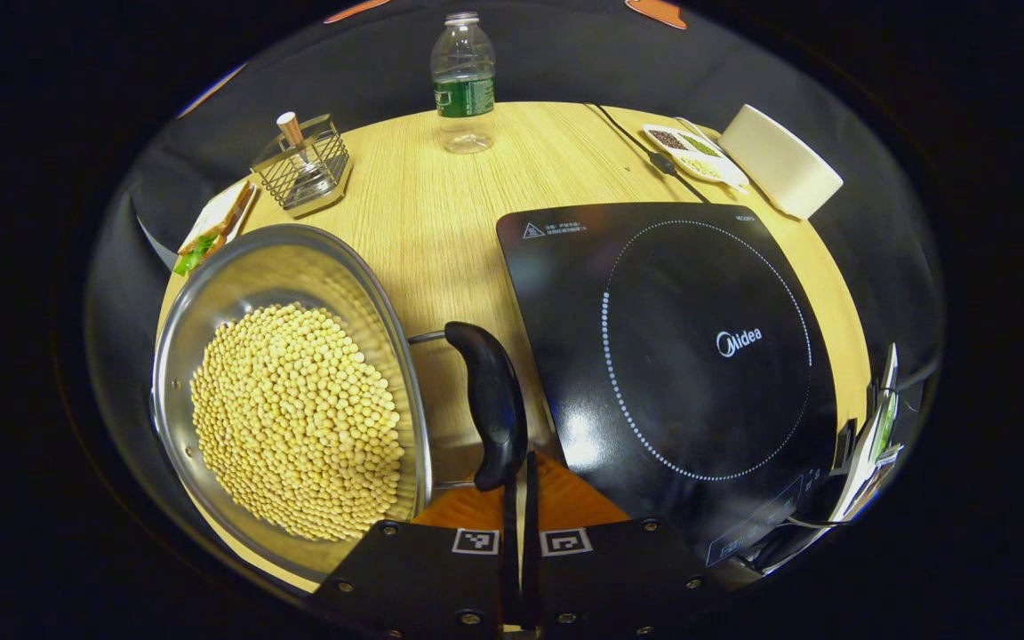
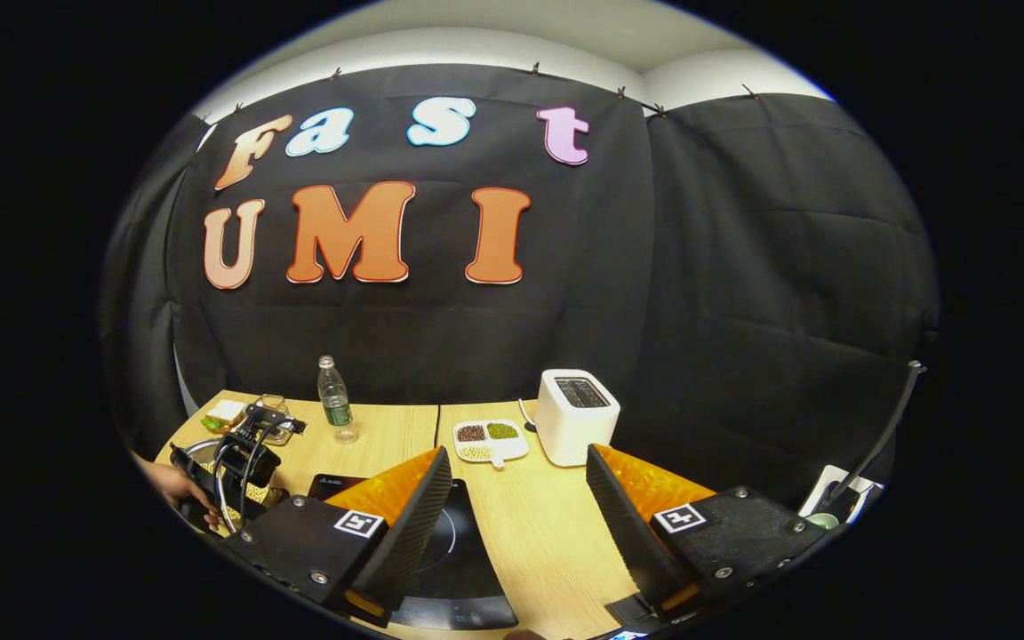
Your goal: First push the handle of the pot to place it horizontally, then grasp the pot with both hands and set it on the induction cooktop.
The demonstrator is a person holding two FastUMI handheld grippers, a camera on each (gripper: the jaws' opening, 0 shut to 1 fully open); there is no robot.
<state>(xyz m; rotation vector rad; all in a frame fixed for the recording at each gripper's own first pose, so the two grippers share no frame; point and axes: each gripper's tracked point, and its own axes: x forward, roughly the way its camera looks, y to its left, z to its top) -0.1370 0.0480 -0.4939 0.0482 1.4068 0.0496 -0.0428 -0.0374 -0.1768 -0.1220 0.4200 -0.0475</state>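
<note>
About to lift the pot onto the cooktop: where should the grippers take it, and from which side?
Probably by the black handle with one gripper, coming along the table from the cooktop side, since it sticks out clear of the bowl. The other gripper best pinches the thin steel rim on the far side, from above. The pot is full of beans, so keep it level.

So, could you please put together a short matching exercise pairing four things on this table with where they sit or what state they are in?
Things:
1. pot
2. cooktop
3. water bottle
4. left gripper

States:
A. nothing on it
B. fingers closed, tips by the pot's handle
C. full of yellow beans
D. upright at the table's far edge

Pairs: 1-C, 2-A, 3-D, 4-B
</note>
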